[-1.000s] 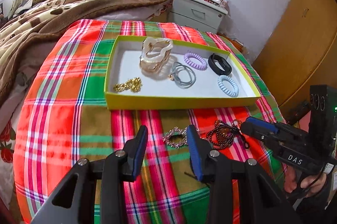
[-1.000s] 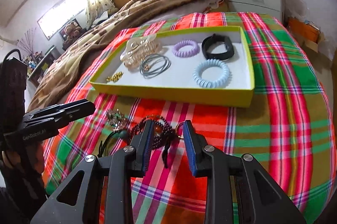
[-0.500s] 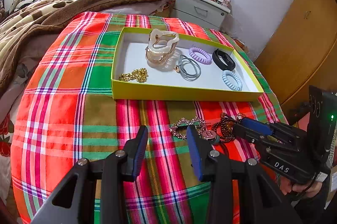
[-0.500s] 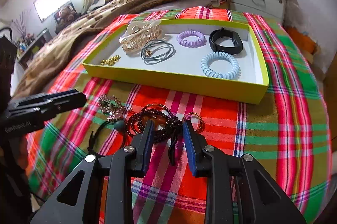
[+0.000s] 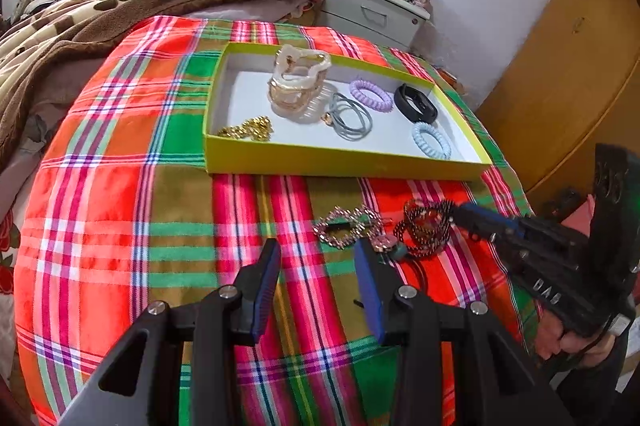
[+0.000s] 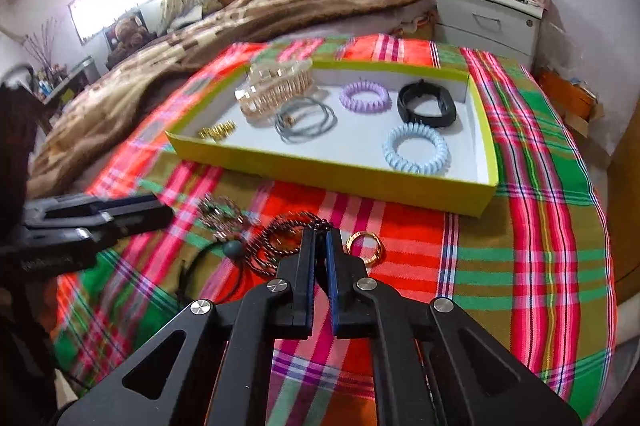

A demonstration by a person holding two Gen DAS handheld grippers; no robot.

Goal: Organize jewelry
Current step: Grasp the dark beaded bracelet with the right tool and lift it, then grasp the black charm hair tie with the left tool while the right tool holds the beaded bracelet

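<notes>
A: Plaid cloth (image 5: 120, 226), left view: the left gripper (image 5: 318, 266) gapes empty; the beads (image 5: 424, 228) lie right of it, near side of the tray (image 5: 344, 162), its long side running left-right.

B: Right view: the right gripper (image 6: 319, 246) is clamped on the beads (image 6: 276, 240); a ring (image 6: 365, 246) lies just right, a brooch (image 6: 222, 214) left.

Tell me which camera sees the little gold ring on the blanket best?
The right wrist view. The gold ring lies in plain sight on the plaid blanket, just right of the right gripper, whose tips are closed on the dark beaded bracelet. In the left wrist view I cannot make the ring out.
</notes>
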